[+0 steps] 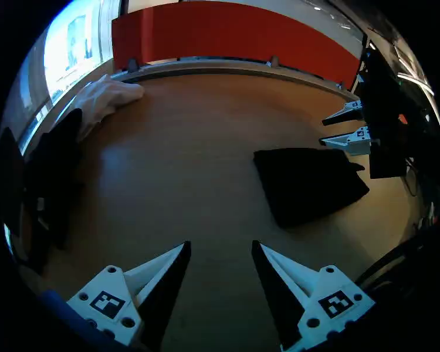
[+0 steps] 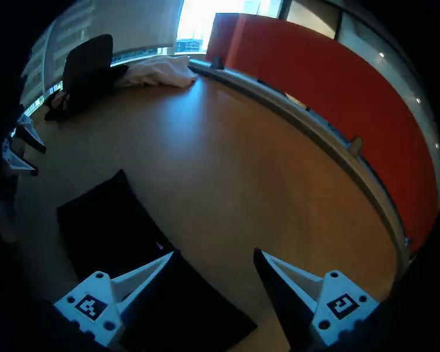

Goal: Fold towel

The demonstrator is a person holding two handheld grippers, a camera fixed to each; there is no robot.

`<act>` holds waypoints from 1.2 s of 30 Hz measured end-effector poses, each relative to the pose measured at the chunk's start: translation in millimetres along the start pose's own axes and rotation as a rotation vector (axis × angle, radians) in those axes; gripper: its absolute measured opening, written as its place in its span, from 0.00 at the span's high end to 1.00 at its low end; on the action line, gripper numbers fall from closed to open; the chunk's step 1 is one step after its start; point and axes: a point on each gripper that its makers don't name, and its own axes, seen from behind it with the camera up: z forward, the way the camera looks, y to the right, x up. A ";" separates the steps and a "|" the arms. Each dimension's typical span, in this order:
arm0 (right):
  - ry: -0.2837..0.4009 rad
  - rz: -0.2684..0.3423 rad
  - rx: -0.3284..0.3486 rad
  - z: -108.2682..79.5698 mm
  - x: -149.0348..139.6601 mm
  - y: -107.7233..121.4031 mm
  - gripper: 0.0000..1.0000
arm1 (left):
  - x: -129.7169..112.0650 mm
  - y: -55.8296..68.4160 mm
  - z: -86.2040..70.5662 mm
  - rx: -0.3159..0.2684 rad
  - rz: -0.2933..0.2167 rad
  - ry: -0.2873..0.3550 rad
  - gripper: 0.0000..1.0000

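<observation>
A dark towel point(image 1: 311, 183) lies flat and folded on the wooden table point(image 1: 202, 146), right of centre in the left gripper view. My left gripper point(image 1: 220, 258) is open above bare wood, well short of the towel. Beyond the towel's far right edge the right gripper point(image 1: 322, 132) shows as two white fingers, apart. In the right gripper view the same dark towel point(image 2: 111, 234) spreads under the left finger, and my right gripper point(image 2: 214, 264) stands open over its edge, holding nothing. The left gripper point(image 2: 26, 149) appears small at the far left.
A crumpled white cloth point(image 1: 105, 97) lies at the table's far corner, also seen as white cloth point(image 2: 158, 71). A dark office chair point(image 2: 88, 64) stands beside it. A red partition point(image 1: 232, 32) runs along the table's back edge. Dark equipment point(image 1: 390, 117) crowds the right side.
</observation>
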 end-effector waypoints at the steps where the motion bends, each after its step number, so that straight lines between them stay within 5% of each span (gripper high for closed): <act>1: 0.001 0.001 0.002 -1.2 -0.1 -0.8 0.04 | -0.1 0.1 0.0 0.000 -0.001 0.000 0.24; 20: -0.006 0.033 0.042 -33.0 -37.0 -48.1 0.04 | 1.4 11.2 2.6 -0.013 0.006 0.004 0.24; 36: -0.058 0.112 -0.022 -75.2 -98.4 -32.3 0.04 | 1.3 20.7 3.5 -0.026 0.026 0.003 0.24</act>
